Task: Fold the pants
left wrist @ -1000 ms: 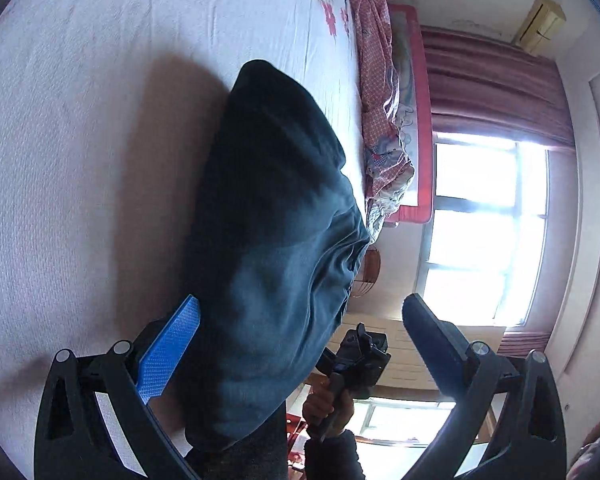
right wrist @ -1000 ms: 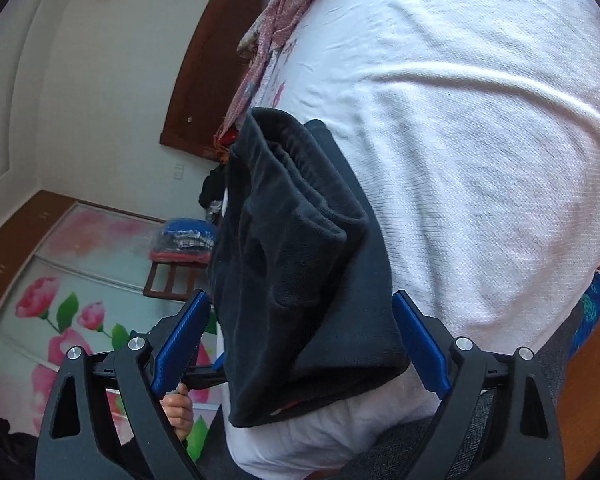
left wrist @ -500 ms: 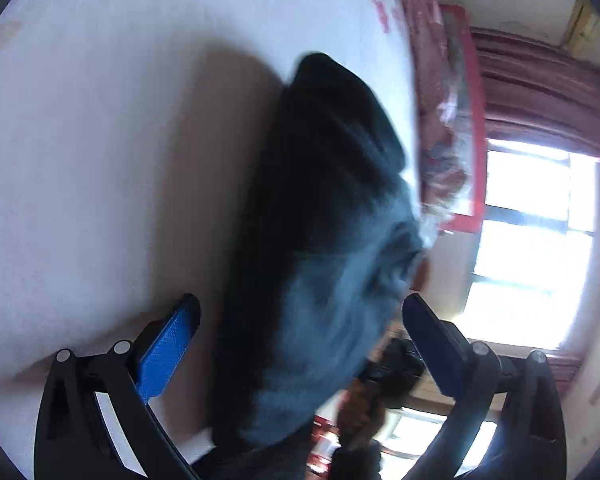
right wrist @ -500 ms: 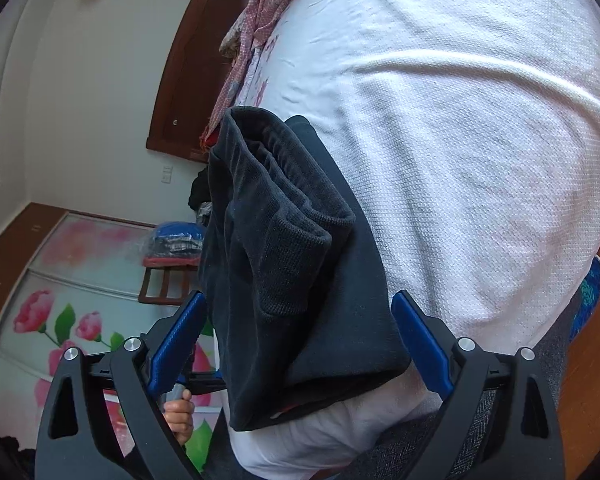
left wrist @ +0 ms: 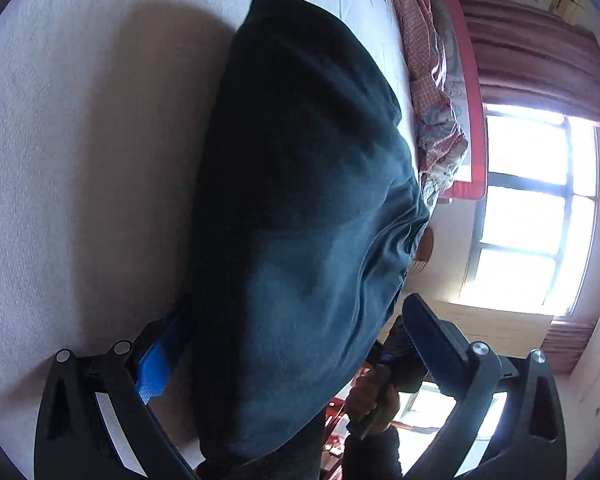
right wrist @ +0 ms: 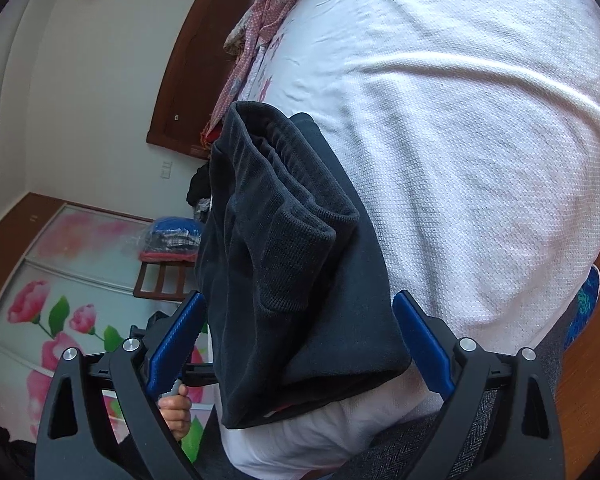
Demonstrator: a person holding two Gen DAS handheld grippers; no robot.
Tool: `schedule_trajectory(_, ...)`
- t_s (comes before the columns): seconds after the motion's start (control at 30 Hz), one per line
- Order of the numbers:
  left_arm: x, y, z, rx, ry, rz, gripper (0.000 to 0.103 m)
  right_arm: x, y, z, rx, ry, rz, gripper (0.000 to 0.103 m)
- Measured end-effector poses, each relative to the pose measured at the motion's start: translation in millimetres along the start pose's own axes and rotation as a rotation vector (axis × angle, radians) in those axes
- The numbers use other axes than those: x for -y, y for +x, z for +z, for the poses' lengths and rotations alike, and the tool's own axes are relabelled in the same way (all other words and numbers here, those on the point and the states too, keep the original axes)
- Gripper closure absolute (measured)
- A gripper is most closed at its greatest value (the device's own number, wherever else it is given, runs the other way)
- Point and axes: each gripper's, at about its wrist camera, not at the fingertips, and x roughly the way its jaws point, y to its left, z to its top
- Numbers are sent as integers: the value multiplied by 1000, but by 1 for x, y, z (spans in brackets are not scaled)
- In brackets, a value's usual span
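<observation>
Dark folded pants (left wrist: 300,208) lie as a thick bundle on the white bed sheet (left wrist: 80,160). My left gripper (left wrist: 296,312) is open and straddles one end of the bundle; the cloth hides the tip of its left blue pad (left wrist: 156,368). From the opposite side, the pants (right wrist: 284,264) show stacked layers with a ribbed cuff and an elastic waistband on top. My right gripper (right wrist: 300,300) is open too, one finger on each side of the bundle near the bed edge. A hand (left wrist: 374,392) holds the right gripper in the left wrist view.
A pink patterned quilt (left wrist: 432,80) is bunched along the bed's far side below a bright window (left wrist: 540,208). The right wrist view shows a wardrobe with flower-print doors (right wrist: 40,300), a wooden stool with stacked clothes (right wrist: 168,248) and the bed sheet (right wrist: 460,140).
The left wrist view swung and came closer to the pants, whose edge now covers the left pad's tip. The right gripper and the bundle have hardly moved. Both jaws stay wide.
</observation>
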Motion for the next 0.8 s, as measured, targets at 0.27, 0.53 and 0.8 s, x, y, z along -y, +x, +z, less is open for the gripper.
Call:
schedule_trajectory(0.27, -10, -1, 0, 54, -53, -3, 76, -5, -6, -4, -2, 12, -48, 67)
schedule_trajectory(0.53, 24, -21, 4, 105, 30, -86, 81, -68, -9, -1, 14, -103, -92, 69)
schedule_trajectory(0.8, 41, -68, 35, 179, 92, -151, 82, -134, 33, 26, -3, -214, -38, 70)
